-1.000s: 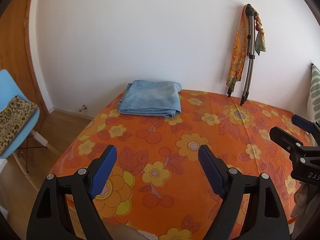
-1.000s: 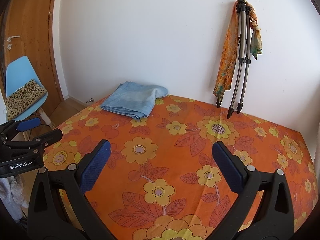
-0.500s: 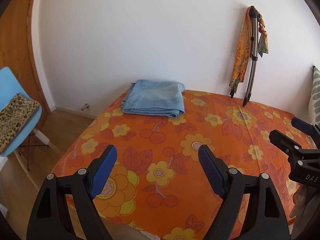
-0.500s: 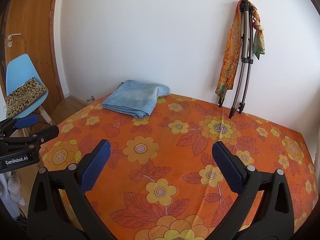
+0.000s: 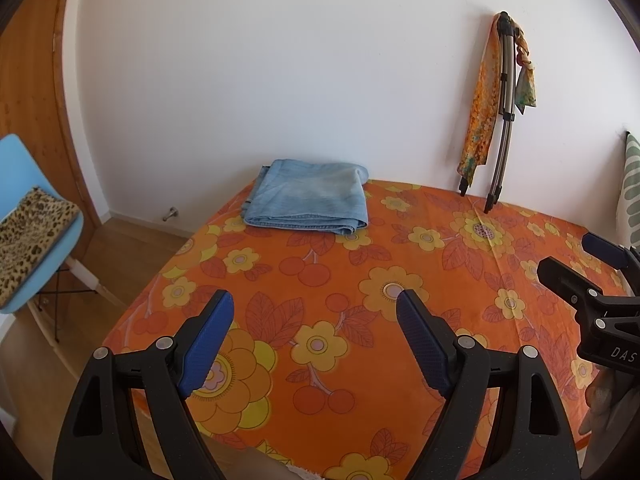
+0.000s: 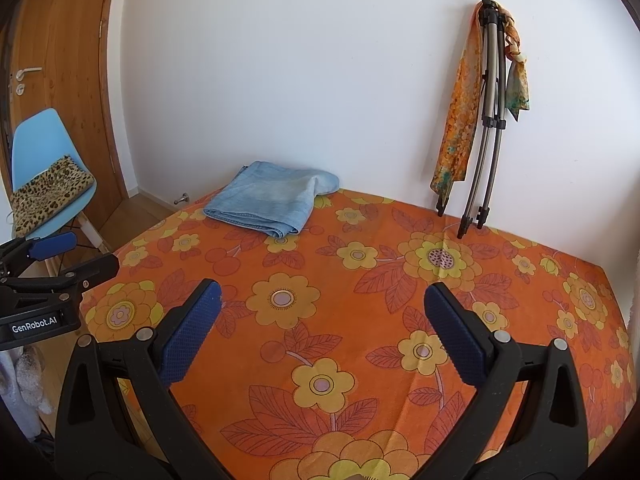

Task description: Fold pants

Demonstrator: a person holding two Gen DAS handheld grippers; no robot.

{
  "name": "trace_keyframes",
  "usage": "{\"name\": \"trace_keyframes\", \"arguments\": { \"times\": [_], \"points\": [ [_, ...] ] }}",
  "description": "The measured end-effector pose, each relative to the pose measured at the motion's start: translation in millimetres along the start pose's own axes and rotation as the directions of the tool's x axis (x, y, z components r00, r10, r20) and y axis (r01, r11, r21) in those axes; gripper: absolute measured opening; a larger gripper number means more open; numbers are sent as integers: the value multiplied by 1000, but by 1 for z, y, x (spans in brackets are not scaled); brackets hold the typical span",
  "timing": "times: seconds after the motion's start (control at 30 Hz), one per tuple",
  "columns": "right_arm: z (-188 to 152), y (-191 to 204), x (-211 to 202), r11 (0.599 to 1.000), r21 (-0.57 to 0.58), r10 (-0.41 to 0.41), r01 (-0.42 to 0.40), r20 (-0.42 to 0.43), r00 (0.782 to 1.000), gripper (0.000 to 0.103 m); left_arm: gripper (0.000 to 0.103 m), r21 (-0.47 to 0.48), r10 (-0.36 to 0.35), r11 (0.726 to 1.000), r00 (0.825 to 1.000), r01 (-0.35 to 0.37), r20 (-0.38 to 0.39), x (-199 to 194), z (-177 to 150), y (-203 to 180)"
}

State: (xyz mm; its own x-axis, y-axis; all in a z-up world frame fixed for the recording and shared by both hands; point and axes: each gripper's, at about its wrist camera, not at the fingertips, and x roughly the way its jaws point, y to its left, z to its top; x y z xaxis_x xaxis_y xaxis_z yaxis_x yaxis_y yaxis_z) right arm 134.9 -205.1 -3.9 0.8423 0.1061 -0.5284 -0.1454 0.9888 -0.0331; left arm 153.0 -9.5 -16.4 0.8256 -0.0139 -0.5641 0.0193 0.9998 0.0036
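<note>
- Left hand-held gripper has its two blue-padded fingers spread wide, with nothing between them and nothing touching them; only the orange flowered cover shows in the gap.
- Right hand-held gripper stands the same way: blue pads far apart, empty, in contact with nothing.
- Both hover above the near part of the bench, angled down toward it, side by side; each one's black frame shows at the edge of the other's view, the right one at the right edge of the left wrist view and the left one, marked "GenRobot.AI", at the left edge of the right wrist view.
- Pants, light blue denim, lie folded into a neat flat rectangle at the far left corner of the bench, close to the white wall and well apart from both grippers. In the right wrist view the folded edge faces the camera and the layers sit stacked.
- A folded tripod leans against the wall at the far right of the bench, its feet resting on the cover, with an orange patterned scarf draped over its top.
- Off the bench to the left stands a light blue chair carrying a leopard-print cloth, beside a wooden door.
- At the right edge of the left wrist view, a green-and-white patterned cushion is partly visible.
</note>
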Motion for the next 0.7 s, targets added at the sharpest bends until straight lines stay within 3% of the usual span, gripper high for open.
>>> {"name": "trace_keyframes", "arguments": {
  "times": [0.7],
  "points": [
    [-1, 3, 0, 1000, -4, -1, 1, 0, 1000, 103, 83, -8, 9, 1000, 1000, -9, 3, 0, 0, 2]
  ]
}}
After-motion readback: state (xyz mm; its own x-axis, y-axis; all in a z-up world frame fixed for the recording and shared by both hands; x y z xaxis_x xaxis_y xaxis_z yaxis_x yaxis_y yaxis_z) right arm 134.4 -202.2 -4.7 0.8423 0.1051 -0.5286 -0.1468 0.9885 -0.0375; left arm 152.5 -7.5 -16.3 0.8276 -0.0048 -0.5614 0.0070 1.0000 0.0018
